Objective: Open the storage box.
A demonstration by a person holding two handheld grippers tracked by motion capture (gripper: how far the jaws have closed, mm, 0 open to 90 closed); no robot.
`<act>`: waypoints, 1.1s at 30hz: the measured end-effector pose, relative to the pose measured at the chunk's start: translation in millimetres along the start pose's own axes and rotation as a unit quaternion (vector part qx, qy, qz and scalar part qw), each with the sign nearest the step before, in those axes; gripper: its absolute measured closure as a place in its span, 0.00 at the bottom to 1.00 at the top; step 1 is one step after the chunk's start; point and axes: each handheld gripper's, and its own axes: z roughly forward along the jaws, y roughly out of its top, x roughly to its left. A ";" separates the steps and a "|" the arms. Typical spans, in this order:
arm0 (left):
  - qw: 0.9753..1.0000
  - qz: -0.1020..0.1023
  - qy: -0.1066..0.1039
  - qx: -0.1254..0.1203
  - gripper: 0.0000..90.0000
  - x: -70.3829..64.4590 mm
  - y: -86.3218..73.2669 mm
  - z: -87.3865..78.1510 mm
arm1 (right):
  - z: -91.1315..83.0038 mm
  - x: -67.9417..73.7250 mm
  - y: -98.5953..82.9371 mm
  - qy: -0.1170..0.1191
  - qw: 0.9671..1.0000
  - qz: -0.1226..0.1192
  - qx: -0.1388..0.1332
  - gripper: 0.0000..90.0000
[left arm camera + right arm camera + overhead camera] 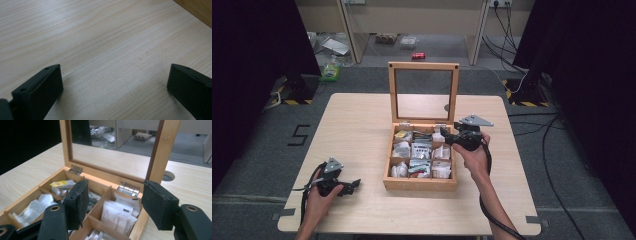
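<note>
From the high view, a wooden box (420, 165) sits at the middle of the table (362, 125), its glass-paned lid (423, 92) standing upright on its hinges so that the nine compartments of packets (421, 159) lie open to reach. The right gripper (447, 138) hovers over the box's far right corner, held by a hand that comes in from the near side, probably to pick from the back-right compartment. The left gripper (354, 185) rests low at the near left of the table, well apart from the box, seemingly parked out of the way.

In the left gripper view, the two black jaws stand wide apart with nothing but bare table (105, 50) between them; a corner of the wooden box (197, 10) shows at the upper right. The gripper is spread and empty.

In the right gripper view, the jaws are parted and hold nothing. Between and below them lies the back-right compartment with its white packets (120, 213), just before the silver hinge (128, 188). The lid frame (157, 152) rises just beyond, so the approach likely has to come down from above, not from behind. A yellow-labelled packet (60, 184) lies in the compartment to the left.
</note>
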 end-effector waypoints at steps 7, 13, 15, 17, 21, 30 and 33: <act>1.000 0.000 0.000 0.000 0.00 -0.1 0.0 0.0 | -10.9 2.4 -8.1 0.011 1.000 0.006 -0.004 0.43; 1.000 0.000 0.001 -0.001 0.00 -0.3 -0.1 -0.1 | -16.5 3.7 -17.2 0.016 1.000 0.008 0.007 0.43; 1.000 0.000 0.001 -0.001 0.00 -0.4 -0.1 -0.1 | -17.8 3.4 -20.0 0.018 1.000 0.010 0.006 0.43; 1.000 0.000 0.001 -0.001 0.00 -0.4 -0.2 -0.2 | -18.7 3.6 -22.4 0.021 1.000 0.011 0.004 0.43; 1.000 0.000 0.001 -0.001 0.00 -0.4 -0.2 -0.2 | -20.3 4.8 -23.7 0.023 1.000 0.010 0.008 0.43; 1.000 -0.001 0.001 -0.002 0.00 -0.6 -0.2 -0.1 | -12.7 11.1 -31.3 0.027 0.999 0.005 0.027 0.44; 1.000 -0.001 0.001 -0.001 0.00 -0.5 -0.2 -0.1 | -7.8 13.3 -35.8 0.028 0.999 0.000 0.042 0.44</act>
